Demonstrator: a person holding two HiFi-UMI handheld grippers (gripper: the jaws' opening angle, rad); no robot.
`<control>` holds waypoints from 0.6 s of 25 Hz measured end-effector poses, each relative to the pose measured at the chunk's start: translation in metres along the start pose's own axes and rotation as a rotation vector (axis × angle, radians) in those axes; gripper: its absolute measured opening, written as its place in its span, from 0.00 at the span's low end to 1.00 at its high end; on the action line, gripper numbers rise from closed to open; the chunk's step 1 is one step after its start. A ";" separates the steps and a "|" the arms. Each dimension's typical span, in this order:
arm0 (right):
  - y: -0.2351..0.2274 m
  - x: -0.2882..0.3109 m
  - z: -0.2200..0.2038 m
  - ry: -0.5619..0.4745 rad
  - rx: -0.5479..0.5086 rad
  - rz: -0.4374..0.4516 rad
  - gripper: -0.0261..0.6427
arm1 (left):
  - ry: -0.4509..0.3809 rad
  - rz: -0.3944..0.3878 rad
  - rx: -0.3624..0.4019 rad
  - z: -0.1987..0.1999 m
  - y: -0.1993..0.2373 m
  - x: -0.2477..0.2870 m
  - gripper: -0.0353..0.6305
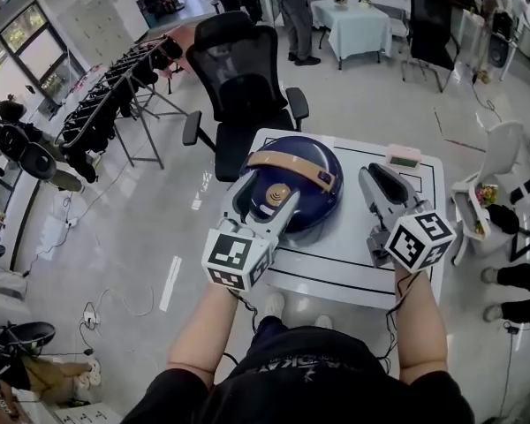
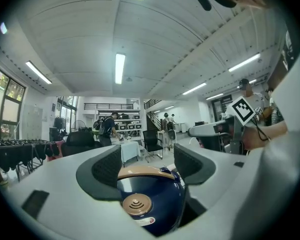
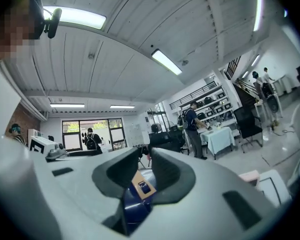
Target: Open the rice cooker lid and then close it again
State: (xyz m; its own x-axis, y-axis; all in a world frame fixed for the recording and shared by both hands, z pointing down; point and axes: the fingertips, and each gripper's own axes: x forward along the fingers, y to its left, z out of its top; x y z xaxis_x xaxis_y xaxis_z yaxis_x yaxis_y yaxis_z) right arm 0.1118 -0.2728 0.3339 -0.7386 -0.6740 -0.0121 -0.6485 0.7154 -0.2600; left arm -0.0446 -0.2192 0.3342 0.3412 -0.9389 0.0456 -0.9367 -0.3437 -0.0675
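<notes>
A dark blue rice cooker (image 1: 321,197) with a tan handle (image 1: 291,161) stands on a white table (image 1: 336,263), its lid down. My left gripper (image 1: 267,194) reaches over the cooker's near left side. Its jaws stand wide apart with the round tan button (image 1: 277,193) between them. In the left gripper view the gripper (image 2: 145,165) frames the cooker (image 2: 157,204) without touching it. My right gripper (image 1: 379,180) hovers just right of the cooker. In the right gripper view that gripper (image 3: 145,173) shows a narrow gap, through which I see the cooker's side (image 3: 135,204) and a tan handle mount (image 3: 141,186), with nothing gripped.
A black office chair (image 1: 243,78) stands behind the table. A small pink and green device (image 1: 404,156) lies at the table's far right corner. A white chair (image 1: 499,153) is to the right, a dark rack (image 1: 115,87) to the left, and a person (image 1: 293,11) stands far back.
</notes>
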 end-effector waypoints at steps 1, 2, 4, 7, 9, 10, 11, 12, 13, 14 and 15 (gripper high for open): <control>0.000 0.003 0.002 -0.003 -0.003 -0.013 0.13 | 0.001 -0.013 0.000 0.000 0.004 0.003 0.53; 0.000 0.006 0.003 -0.006 -0.008 -0.025 0.04 | 0.003 -0.026 0.002 0.000 0.008 0.006 0.53; 0.003 0.015 0.005 -0.010 -0.015 -0.035 0.04 | 0.008 -0.048 0.007 -0.002 0.017 0.012 0.53; 0.007 0.031 0.004 -0.003 -0.021 -0.050 0.04 | 0.018 -0.074 0.041 -0.004 0.032 0.023 0.53; 0.008 0.040 0.001 0.006 -0.024 -0.067 0.04 | 0.025 -0.090 0.088 -0.006 0.040 0.030 0.53; 0.007 0.043 -0.001 0.010 -0.023 -0.077 0.04 | 0.030 -0.099 0.111 -0.008 0.042 0.033 0.53; 0.007 0.046 -0.002 0.013 -0.021 -0.088 0.04 | 0.036 -0.109 0.132 -0.010 0.044 0.036 0.53; 0.005 0.049 -0.003 0.016 -0.018 -0.100 0.04 | 0.044 -0.122 0.150 -0.013 0.046 0.040 0.53; 0.004 0.051 -0.004 0.018 -0.014 -0.112 0.04 | 0.053 -0.136 0.165 -0.016 0.047 0.043 0.53; 0.003 0.053 -0.006 0.021 -0.010 -0.125 0.04 | 0.062 -0.152 0.179 -0.019 0.048 0.046 0.53; 0.002 0.055 -0.007 0.023 -0.006 -0.135 0.04 | 0.070 -0.166 0.191 -0.021 0.049 0.049 0.53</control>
State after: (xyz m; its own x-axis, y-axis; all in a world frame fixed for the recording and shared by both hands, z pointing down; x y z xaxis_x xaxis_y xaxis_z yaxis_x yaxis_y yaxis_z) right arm 0.0683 -0.3070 0.3392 -0.6488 -0.7596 0.0447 -0.7431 0.6198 -0.2522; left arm -0.0751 -0.2813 0.3545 0.4764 -0.8680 0.1401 -0.8340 -0.4966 -0.2405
